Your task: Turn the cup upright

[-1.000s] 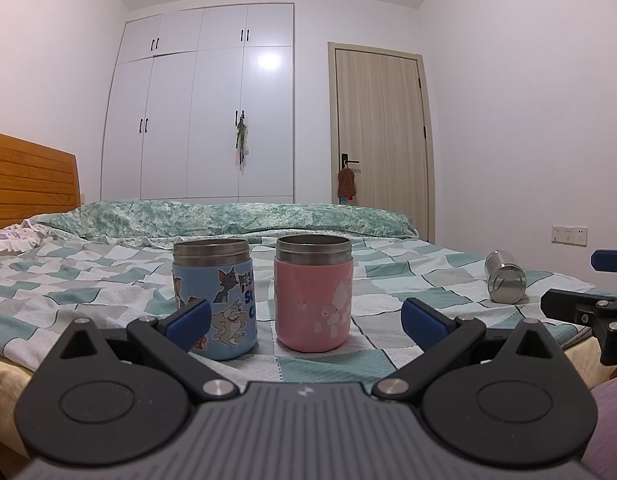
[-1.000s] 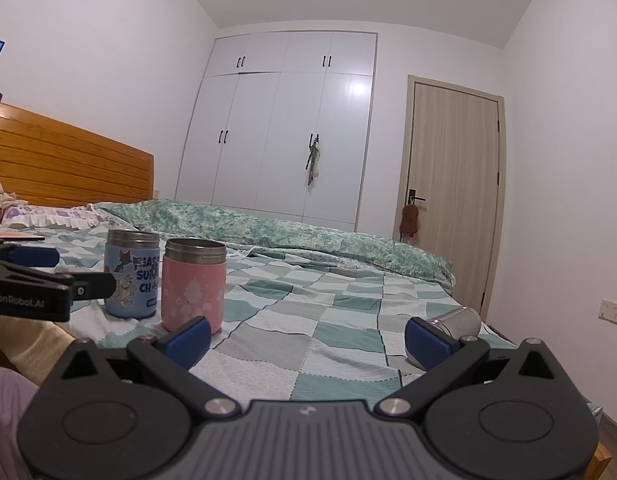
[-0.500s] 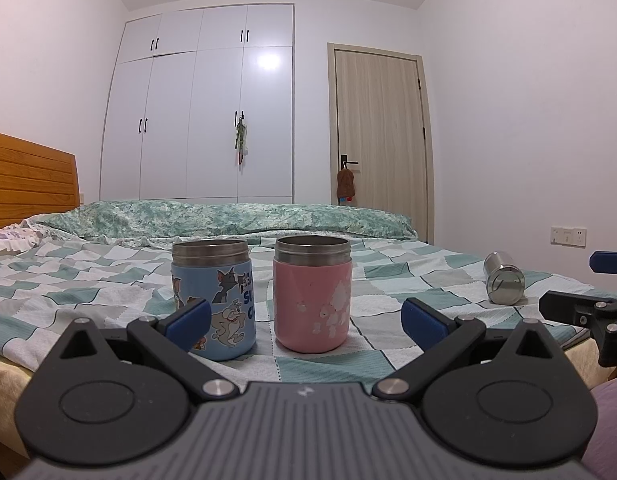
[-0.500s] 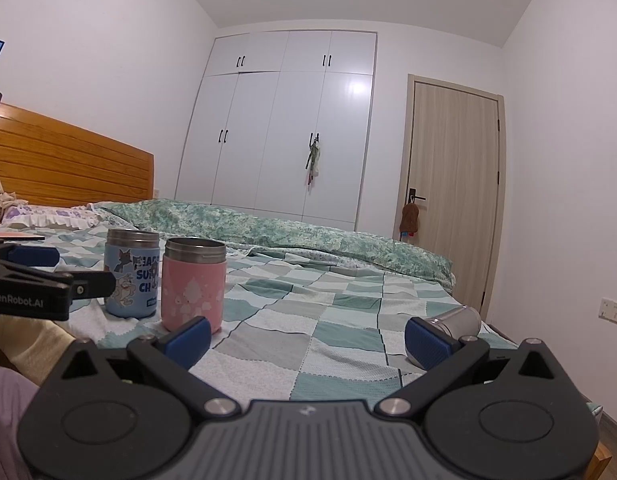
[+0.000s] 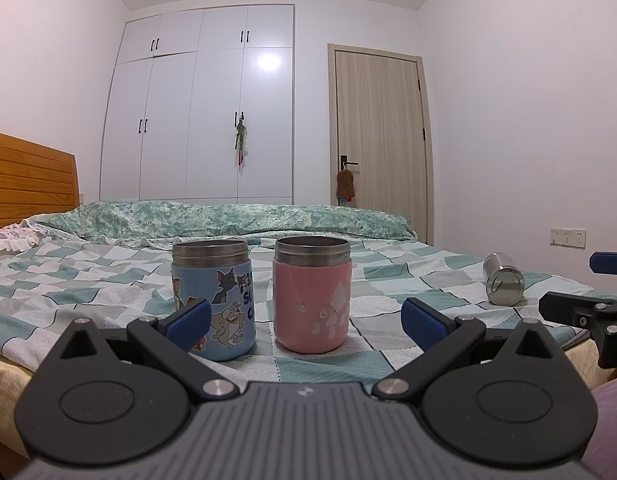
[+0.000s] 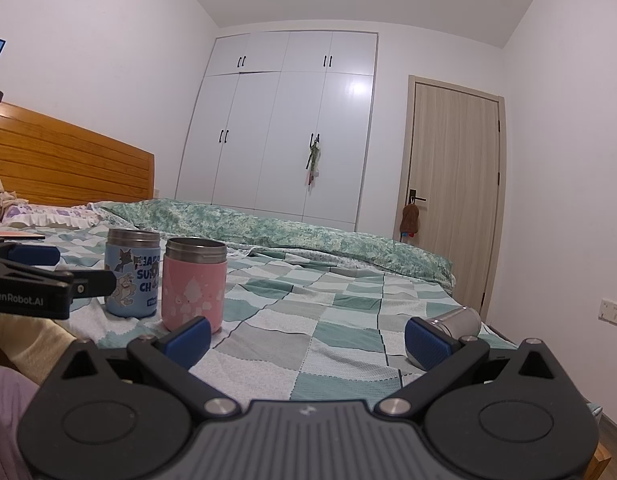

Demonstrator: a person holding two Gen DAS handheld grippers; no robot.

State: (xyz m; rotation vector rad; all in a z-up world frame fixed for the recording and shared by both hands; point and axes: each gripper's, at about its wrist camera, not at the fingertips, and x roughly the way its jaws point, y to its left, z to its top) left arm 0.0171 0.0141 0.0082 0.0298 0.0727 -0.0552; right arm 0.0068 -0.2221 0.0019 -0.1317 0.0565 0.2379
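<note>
1. A steel cup [image 5: 503, 283] lies on its side on the checked bedspread [image 5: 388, 276], far to the right, well apart from two other containers. It is a plain silver cylinder with a smooth metallic sheen; one round end faces the left wrist camera.
2. A blue cup [image 5: 213, 299] stands upright, printed with cartoon cat and dog figures, with a bare steel rim. Its inside cannot be seen.
3. Just beside it, apart by a narrow gap, a pink cup [image 5: 312, 294] stands upright, matte with pale white figures and the same steel rim. Its contents cannot be seen either.
4. The left gripper [image 5: 306, 316] hangs low before the two upright cups, its blue-padded fingers [image 5: 188, 317] spread wide, holding nothing.
5. The right gripper [image 6: 308, 336] is likewise wide open and empty. In its view the fallen steel cup [image 6: 454, 320] lies just beyond its right blue pad.
6. The bedspread is a woven cloth of teal, grey and white squares, slightly rumpled.
</note>
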